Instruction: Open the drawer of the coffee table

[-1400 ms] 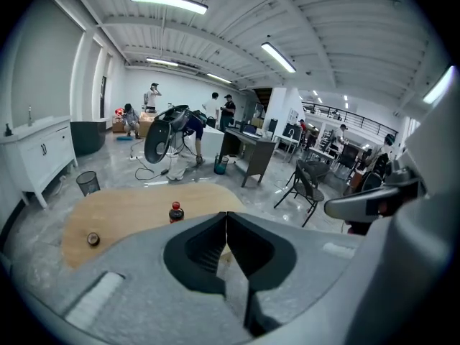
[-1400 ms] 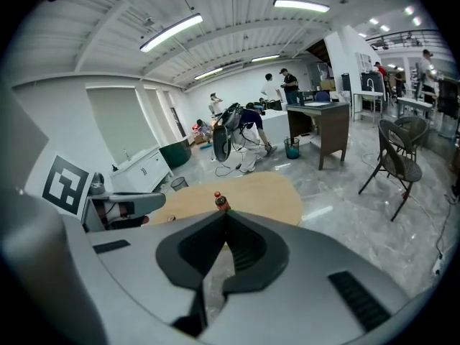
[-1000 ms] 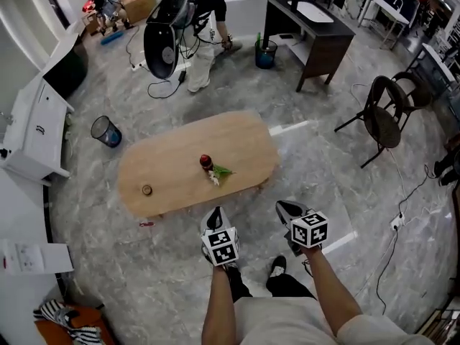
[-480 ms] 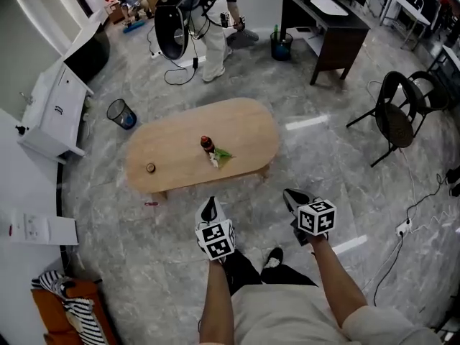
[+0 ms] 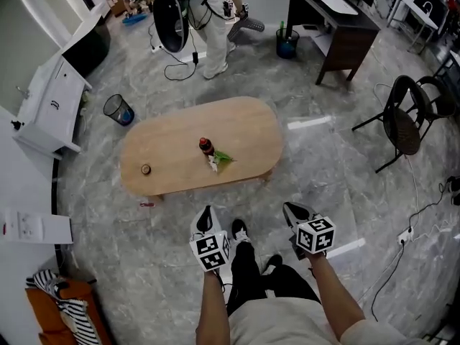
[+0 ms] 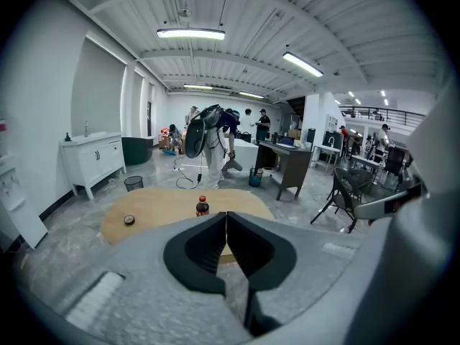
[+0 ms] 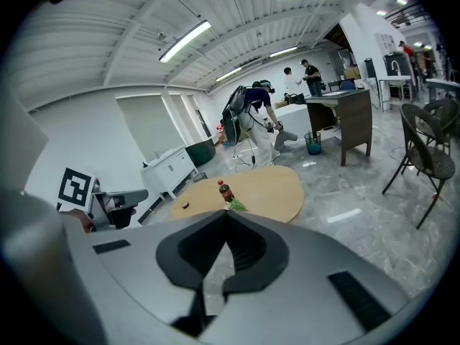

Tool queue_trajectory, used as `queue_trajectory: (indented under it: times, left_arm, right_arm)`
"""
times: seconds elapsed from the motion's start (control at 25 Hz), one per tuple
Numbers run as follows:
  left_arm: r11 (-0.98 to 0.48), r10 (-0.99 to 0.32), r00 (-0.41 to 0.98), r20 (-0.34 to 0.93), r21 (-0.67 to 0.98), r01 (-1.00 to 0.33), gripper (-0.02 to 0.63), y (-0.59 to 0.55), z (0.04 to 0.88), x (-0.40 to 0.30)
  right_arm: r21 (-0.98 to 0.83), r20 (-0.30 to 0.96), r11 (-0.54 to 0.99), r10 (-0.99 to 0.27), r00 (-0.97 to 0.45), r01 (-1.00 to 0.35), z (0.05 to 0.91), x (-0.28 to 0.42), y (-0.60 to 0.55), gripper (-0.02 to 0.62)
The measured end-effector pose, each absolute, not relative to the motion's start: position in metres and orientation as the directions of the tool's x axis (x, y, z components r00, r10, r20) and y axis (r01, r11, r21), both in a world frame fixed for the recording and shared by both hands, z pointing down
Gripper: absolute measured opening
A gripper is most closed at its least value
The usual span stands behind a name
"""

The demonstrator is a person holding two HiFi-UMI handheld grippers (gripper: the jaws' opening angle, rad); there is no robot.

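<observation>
A low oval wooden coffee table (image 5: 244, 124) stands on the marble floor a step ahead of me; its drawer is not visible from here. On top sit a small dark bottle with a red cap (image 5: 205, 146), a green-and-white item (image 5: 218, 159) and a small round object (image 5: 146, 169). My left gripper (image 5: 208, 214) hangs short of the table's near edge, jaws shut and empty. My right gripper (image 5: 293, 210) is to its right over bare floor, also shut and empty. The table (image 6: 154, 205) (image 7: 269, 187) lies ahead in both gripper views.
A person (image 5: 210, 20) with a large dark fan-like device bends over beyond the table. A black wire bin (image 5: 118, 110) stands at the table's far left, a white cabinet (image 5: 50, 106) on the left, a dark desk (image 5: 343, 27) behind, black chairs (image 5: 406, 117) on the right.
The table has drifted slightly up and left in the head view. Both grippers sit lower in the frame, and my foot has stepped forward between them.
</observation>
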State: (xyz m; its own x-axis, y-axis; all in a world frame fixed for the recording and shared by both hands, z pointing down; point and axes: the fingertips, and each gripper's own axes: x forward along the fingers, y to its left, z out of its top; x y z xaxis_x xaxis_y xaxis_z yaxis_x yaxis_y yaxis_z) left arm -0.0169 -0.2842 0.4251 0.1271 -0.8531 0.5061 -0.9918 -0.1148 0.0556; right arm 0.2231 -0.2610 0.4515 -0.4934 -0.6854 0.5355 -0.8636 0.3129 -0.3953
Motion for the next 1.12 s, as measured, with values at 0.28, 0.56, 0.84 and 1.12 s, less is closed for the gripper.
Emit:
queue_trajectory:
  times: [0.28, 0.56, 0.84, 1.12]
  left_arm:
    - [-0.124, -0.861, 0.174, 0.477, 0.134, -0.983, 0.011, -0.319, 0.51, -0.037]
    - [-0.081, -0.885, 0.123, 0.449, 0.111, -0.991, 0.011, -0.359, 0.636, -0.086]
    - [-0.09, -0.907, 0.115, 0.404, 0.081, -0.993, 0.011, -0.391, 0.744, -0.103]
    - [-0.129, -0.925, 0.136, 0.356, 0.044, -0.991, 0.011, -0.4, 0.808, -0.131]
  right_arm:
    - [-0.334, 0.564, 0.315, -0.688, -0.456, -0.888, 0.56, 0.216, -0.303, 0.015]
    - [-0.272, 0.439, 0.391, -0.762, -0.475, -0.879, 0.668, 0.204, -0.356, 0.015]
    - [-0.226, 0.36, 0.44, -0.791, -0.494, -0.869, 0.767, 0.191, -0.399, 0.015]
    - [-0.163, 0.291, 0.526, -0.783, -0.55, -0.835, 0.834, 0.211, -0.415, 0.015]
